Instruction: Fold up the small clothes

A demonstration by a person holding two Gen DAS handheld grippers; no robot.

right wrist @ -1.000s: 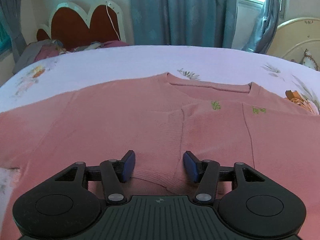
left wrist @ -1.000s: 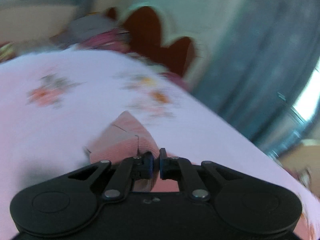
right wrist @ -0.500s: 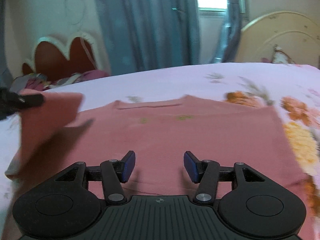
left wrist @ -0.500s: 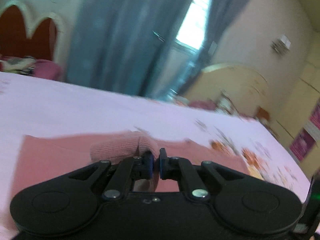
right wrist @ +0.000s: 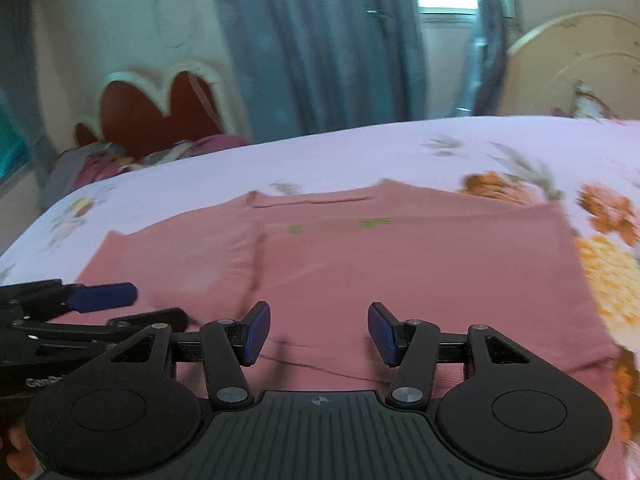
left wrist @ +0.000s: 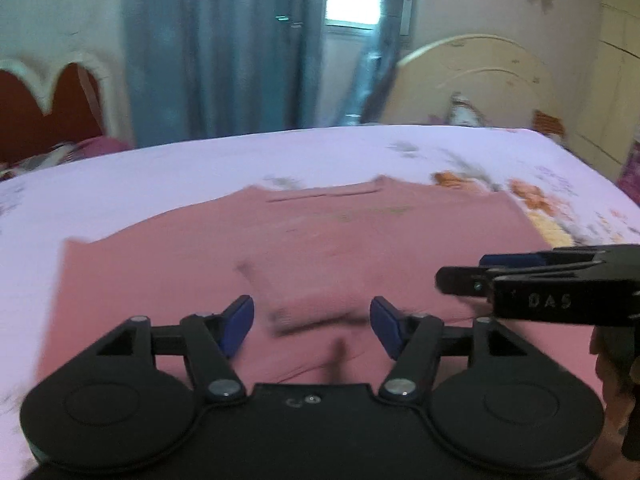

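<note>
— Where is there room to pass?

— Over the bare lilac sheet of the bed beyond the pink sweater; nothing stands there.

— And what stands in the way?

— The claws crowd each other. The left claw reaches in low beside the right claw, both spread wide just above the sweater's near hem. Pillows and a headboard close the far left corner.

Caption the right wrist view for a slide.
Open right hand-held gripper above a pink knit sweater on a floral bedsheet.
</note>
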